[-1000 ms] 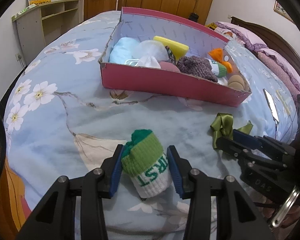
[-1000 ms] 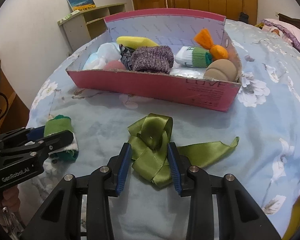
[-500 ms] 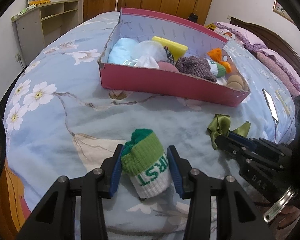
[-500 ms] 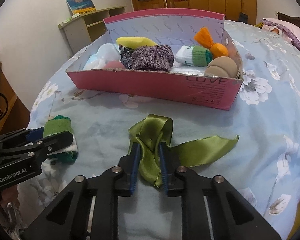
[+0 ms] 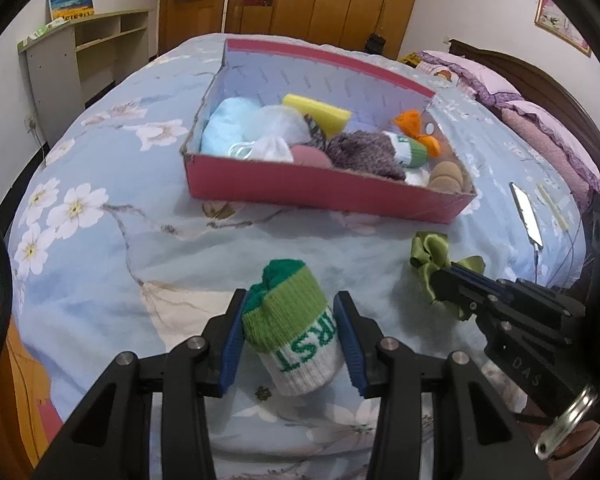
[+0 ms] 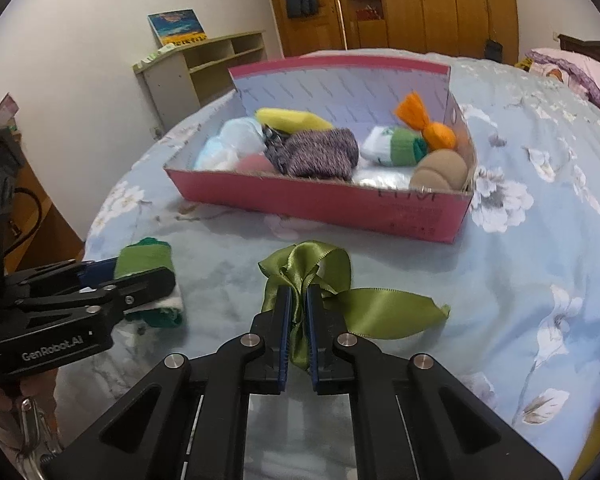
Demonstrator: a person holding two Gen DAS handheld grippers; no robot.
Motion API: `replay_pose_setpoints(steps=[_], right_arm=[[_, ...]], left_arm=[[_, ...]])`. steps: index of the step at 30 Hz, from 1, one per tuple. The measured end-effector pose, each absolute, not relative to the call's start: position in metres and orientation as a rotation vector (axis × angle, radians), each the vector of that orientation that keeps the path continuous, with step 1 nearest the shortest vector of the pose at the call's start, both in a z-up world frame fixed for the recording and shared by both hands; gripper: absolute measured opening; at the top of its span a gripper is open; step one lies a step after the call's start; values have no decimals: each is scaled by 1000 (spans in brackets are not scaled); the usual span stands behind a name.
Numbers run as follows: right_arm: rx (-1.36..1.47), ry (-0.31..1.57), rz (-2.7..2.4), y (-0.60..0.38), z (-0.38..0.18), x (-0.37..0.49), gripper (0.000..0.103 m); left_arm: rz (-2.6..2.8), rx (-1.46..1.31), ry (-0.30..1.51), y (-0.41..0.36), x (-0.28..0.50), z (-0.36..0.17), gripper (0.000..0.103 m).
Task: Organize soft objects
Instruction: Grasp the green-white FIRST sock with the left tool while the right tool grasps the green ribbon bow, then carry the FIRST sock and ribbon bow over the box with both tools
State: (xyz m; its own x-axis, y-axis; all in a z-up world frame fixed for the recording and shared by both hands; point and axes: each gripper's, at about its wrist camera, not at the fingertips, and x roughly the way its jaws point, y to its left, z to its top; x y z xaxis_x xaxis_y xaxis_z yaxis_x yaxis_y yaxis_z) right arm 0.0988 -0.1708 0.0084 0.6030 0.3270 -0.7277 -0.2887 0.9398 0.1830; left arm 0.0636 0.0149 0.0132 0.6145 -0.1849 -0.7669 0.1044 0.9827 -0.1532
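Green ribbon bow [image 6: 300, 280] is pinched by right gripper [image 6: 299, 312]; rolled sock [image 5: 290, 328] is clamped by left gripper [image 5: 290, 340], near pink box [image 5: 320, 186].

Left hand-held gripper [image 5: 290, 330] half-spread, right hand-held gripper [image 6: 299, 314] pinched tight, both angled downward.

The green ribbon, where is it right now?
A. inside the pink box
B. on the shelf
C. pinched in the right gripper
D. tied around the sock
C: the right gripper has its blue pads closed on the ribbon, on the bed in front of the box.
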Motion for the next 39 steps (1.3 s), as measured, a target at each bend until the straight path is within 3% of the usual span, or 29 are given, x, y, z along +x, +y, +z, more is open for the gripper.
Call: replay_pose_setpoints(steps=[18,39], right_arm=[[33,745,385,-182,55,103,9],[-17,670,332,-188,96,163,9]], left_arm=[[-210,-28,811,-8,88,54,45],[-210,6,718,-21,160,100,45]])
